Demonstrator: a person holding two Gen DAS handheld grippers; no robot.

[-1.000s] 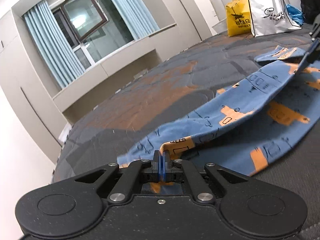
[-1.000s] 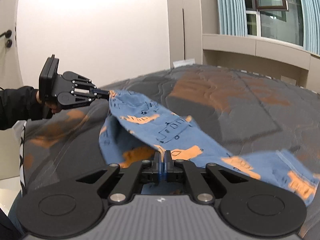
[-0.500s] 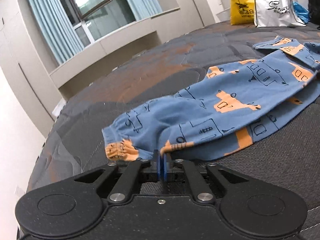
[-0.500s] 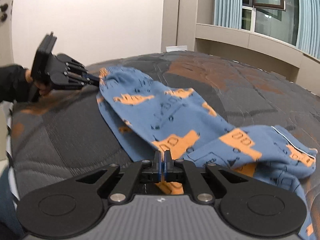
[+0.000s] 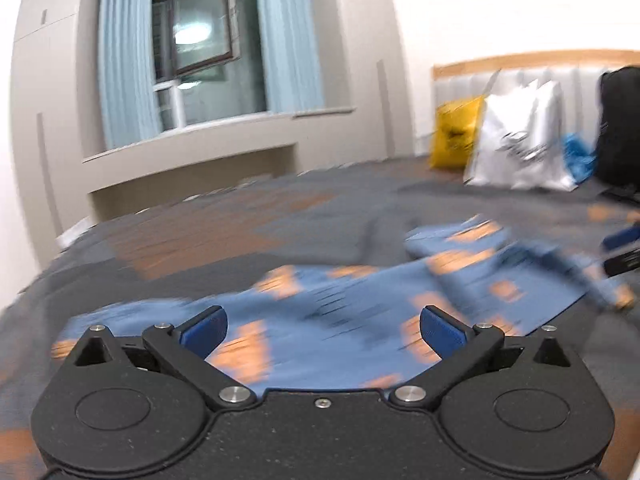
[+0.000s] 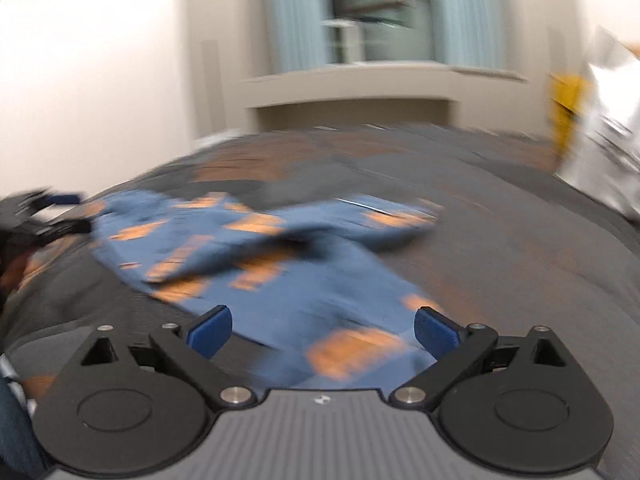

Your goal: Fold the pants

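Now both tools, left tool (image 5: 320,326) and right tool (image 6: 322,326), hover spread-fingered over the pants (image 6: 280,280) on the bed (image 6: 500,260); next, likely regrasping an edge for another fold.

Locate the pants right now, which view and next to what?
The pants lie spread on the grey-and-orange bedspread, just ahead of the open left gripper in its view; the right wrist view shows them before the open right gripper too.

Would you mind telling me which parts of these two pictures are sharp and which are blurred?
Left wrist view: the left tool is crisp, the blue pants and bed are motion-smeared. Right wrist view: the right tool is crisp, the pants' print is streaked, and the window shows lamp glare.
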